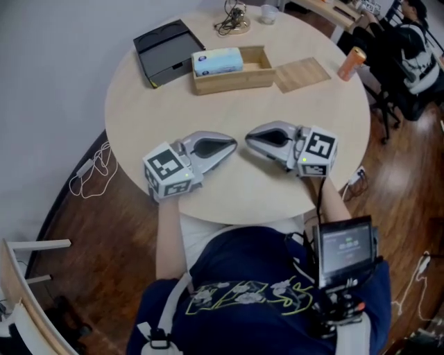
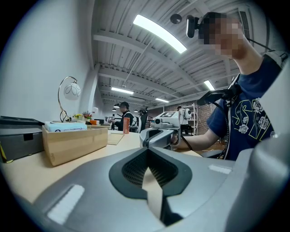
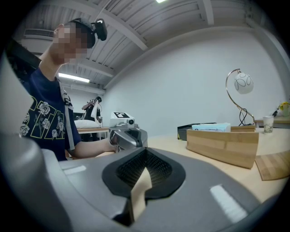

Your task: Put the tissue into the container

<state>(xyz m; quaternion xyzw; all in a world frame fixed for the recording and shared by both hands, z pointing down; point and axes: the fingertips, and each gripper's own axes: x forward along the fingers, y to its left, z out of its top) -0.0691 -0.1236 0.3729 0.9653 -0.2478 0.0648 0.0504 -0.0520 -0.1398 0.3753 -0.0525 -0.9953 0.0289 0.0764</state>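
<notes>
A light blue tissue pack [image 1: 217, 61] lies inside the left half of the open wooden container [image 1: 258, 75] at the far side of the round table. Both grippers rest on the table near its front edge, tips facing each other and a short gap apart. My left gripper [image 1: 234, 144] is shut with nothing between its jaws, and so is my right gripper [image 1: 248, 136]. In the left gripper view the container [image 2: 74, 144] with the tissue pack [image 2: 65, 126] stands at the left, beyond the shut jaws. In the right gripper view the container [image 3: 224, 145] stands at the right.
A black box [image 1: 166, 50] sits left of the container and a flat wooden lid [image 1: 300, 73] lies to its right. An orange can [image 1: 352, 64], a lamp base with cable [image 1: 232, 24] and a glass [image 1: 268, 14] stand along the far rim.
</notes>
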